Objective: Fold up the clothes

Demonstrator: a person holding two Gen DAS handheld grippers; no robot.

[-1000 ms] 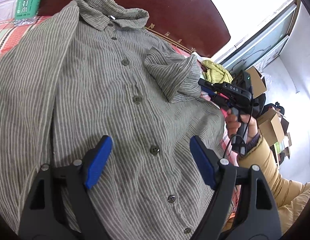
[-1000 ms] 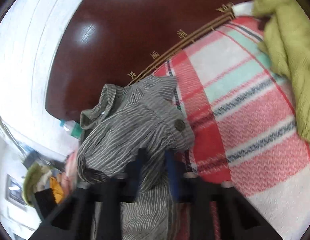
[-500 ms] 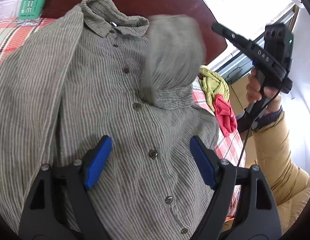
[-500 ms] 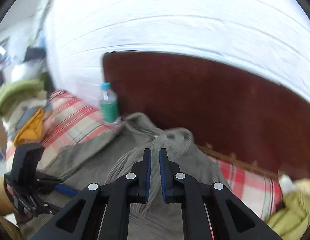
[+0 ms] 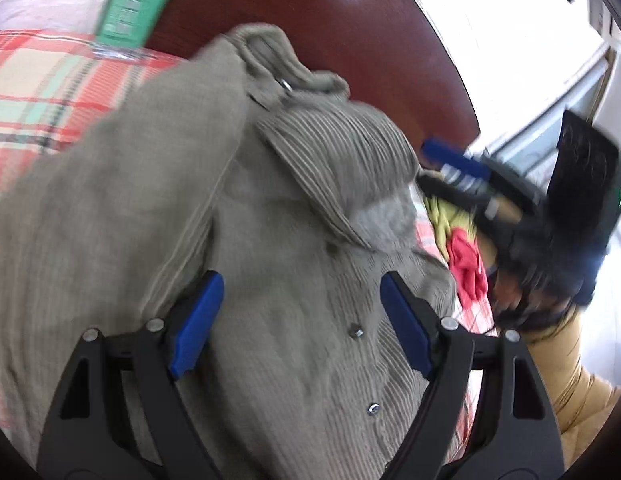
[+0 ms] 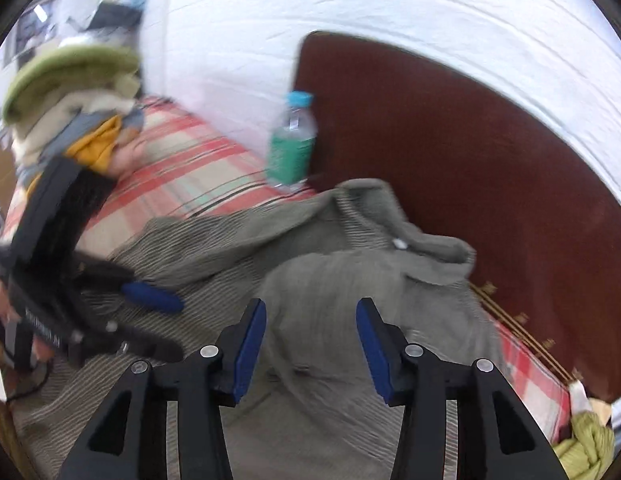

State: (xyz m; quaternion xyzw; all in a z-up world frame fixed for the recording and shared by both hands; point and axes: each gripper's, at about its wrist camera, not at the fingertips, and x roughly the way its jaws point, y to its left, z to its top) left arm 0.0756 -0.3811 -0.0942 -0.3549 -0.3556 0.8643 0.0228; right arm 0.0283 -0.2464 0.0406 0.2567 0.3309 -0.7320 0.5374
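A bed with a red-and-green plaid cover (image 6: 182, 160) stands against a dark red-brown headboard (image 6: 470, 152) and a white wall; a green-labelled water bottle (image 6: 292, 148) stands at the head of the bed, beyond both tongs. The grey striped button shirt (image 5: 270, 280) lies front-up across the bed, directly beneath and ahead of both tongs, collar (image 5: 278, 60) toward the headboard.

Left tongs (image 5: 300, 322): wide open and empty, poised above the button placket, blue pads to either side of it without touching cloth.

Right tongs (image 6: 310, 346): jaws opening, nothing gripped between them. The sleeve (image 6: 330, 280) lies folded inward over the chest, just ahead of the pads and free of them. In the left wrist view the right tongs (image 5: 458, 164) appear just beyond the sleeve's edge, beside a yellow-green garment (image 5: 446, 216) and a red one (image 5: 466, 268).

Step in hand, as judged: release of one sleeve after folding it across the shirt front. The other sleeve still lies spread out past the left tongs.

Next move, as judged: that sleeve calls for the same inward fold. This requires a pinch near the cuff or the shoulder seam and a carry across the placket, with the first sleeve left undisturbed. Motion blur obscures the finer creases.
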